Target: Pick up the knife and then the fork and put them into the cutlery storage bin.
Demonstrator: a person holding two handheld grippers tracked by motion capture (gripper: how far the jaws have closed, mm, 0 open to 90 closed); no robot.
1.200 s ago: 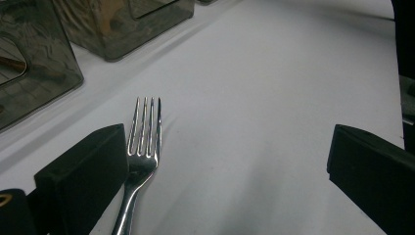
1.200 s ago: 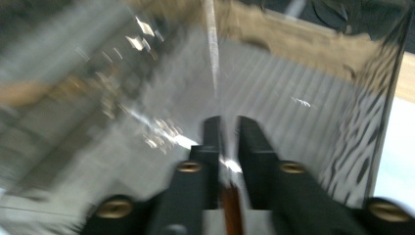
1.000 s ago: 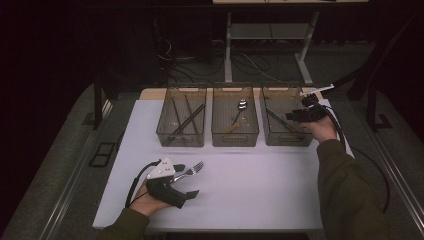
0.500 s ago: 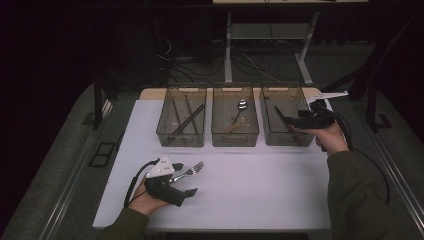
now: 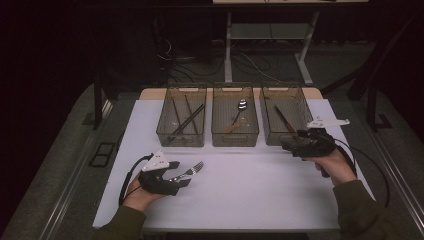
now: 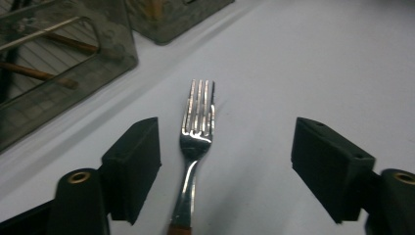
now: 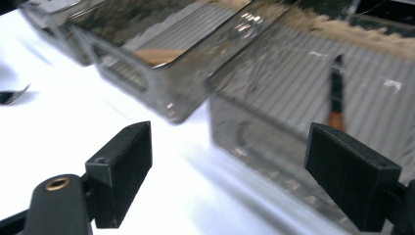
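Observation:
A metal fork (image 6: pixel 195 132) with a brown handle lies on the white table, tines pointing away from me. My left gripper (image 6: pixel 227 161) straddles it. Its jaws have just been closing, but a gap remains on both sides and the left pad stands nearest the fork. In the high view the fork (image 5: pixel 192 170) pokes out in front of the left gripper (image 5: pixel 182 176) at the near left. My right gripper (image 5: pixel 287 146) sits just in front of the right bin (image 5: pixel 285 140). Its jaws have just been opening, and they stand wide with nothing between them in the right gripper view (image 7: pixel 230 171).
Three clear bins stand in a row at the back of the table. The left bin (image 5: pixel 180 139) holds chopsticks, the middle bin (image 5: pixel 235 139) a spoon (image 5: pixel 242 106), the right bin a brown-handled knife (image 5: pixel 283 119). The white table (image 5: pixel 250 190) ends close in front of both hands.
My right hand has pulled back from over the right bin toward the table's near right side. The left hand has stayed in place by the fork.

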